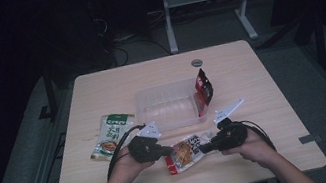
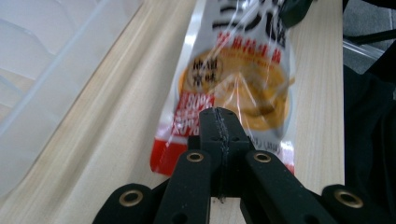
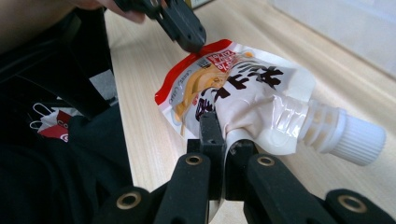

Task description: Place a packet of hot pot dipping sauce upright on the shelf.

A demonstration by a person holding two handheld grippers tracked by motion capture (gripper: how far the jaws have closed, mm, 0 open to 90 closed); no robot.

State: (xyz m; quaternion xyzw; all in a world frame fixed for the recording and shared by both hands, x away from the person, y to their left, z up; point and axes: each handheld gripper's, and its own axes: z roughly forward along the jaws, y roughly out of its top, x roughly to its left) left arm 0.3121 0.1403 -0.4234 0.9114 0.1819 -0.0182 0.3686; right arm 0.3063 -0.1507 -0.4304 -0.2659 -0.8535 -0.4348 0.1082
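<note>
With each gripper (image 1: 165, 150) (image 1: 205, 148) pinching an end of the pouch (image 1: 185, 153), it may slip before reaching the tub (image 1: 167, 105) at twelve o'clock.

On the pale wooden worktop (image 1: 260, 79), the clear plastic tub (image 1: 168, 104) sits mid-table. A red-and-black packet (image 1: 203, 89) leans at its right end. The green-and-white flat packet (image 1: 111, 135) lies to its left, and the white-and-orange spouted pouch (image 1: 185, 152) lies in front.
</note>
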